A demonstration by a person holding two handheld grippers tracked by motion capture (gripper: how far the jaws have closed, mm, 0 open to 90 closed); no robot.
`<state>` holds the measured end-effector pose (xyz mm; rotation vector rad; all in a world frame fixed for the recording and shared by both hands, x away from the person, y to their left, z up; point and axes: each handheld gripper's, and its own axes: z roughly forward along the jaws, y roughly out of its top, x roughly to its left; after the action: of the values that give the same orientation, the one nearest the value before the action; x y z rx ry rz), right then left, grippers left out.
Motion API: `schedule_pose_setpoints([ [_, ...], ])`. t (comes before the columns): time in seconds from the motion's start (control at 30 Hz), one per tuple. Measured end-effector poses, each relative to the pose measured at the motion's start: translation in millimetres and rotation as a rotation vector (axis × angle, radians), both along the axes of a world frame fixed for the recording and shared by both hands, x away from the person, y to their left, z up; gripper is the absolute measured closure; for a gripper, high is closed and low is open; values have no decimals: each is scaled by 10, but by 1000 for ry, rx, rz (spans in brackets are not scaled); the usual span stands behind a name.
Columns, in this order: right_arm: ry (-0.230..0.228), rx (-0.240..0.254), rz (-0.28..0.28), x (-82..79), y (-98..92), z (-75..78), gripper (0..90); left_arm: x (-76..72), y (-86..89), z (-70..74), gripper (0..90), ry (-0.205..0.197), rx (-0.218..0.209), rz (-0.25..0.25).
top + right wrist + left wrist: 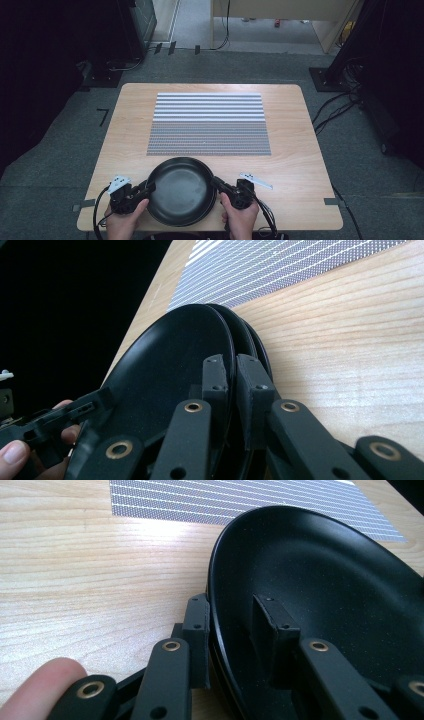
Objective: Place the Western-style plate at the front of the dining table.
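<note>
Pan (181,192) on table (295,165), before mat (208,123), between both claws.

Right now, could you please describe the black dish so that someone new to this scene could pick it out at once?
Start at the wooden table and find the striped mat lying in its middle. Just on the person's side of that mat sits the black dish, near the table's front edge, with the left gripper and the right gripper clamped on opposite rims. It is round, glossy and dark, unlike the flat, pale, rectangular mat.
</note>
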<state>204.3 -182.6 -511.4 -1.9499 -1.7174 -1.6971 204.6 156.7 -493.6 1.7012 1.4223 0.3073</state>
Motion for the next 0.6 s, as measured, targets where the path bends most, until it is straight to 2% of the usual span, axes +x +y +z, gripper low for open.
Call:
schedule_pose_setpoints([
  [0.33,2,19,1,-29,-22,-5,834,-14,-66,6,662,-18,48,7],
  [0.43,6,27,7,-30,-35,-15,823,-15,-81,8,644,-26,69,-6],
  [0.5,13,46,19,-26,-54,-16,800,-9,-66,10,638,-19,63,-16],
  [0.6,33,58,46,-24,-101,-2,776,0,-18,14,629,6,28,-34],
])
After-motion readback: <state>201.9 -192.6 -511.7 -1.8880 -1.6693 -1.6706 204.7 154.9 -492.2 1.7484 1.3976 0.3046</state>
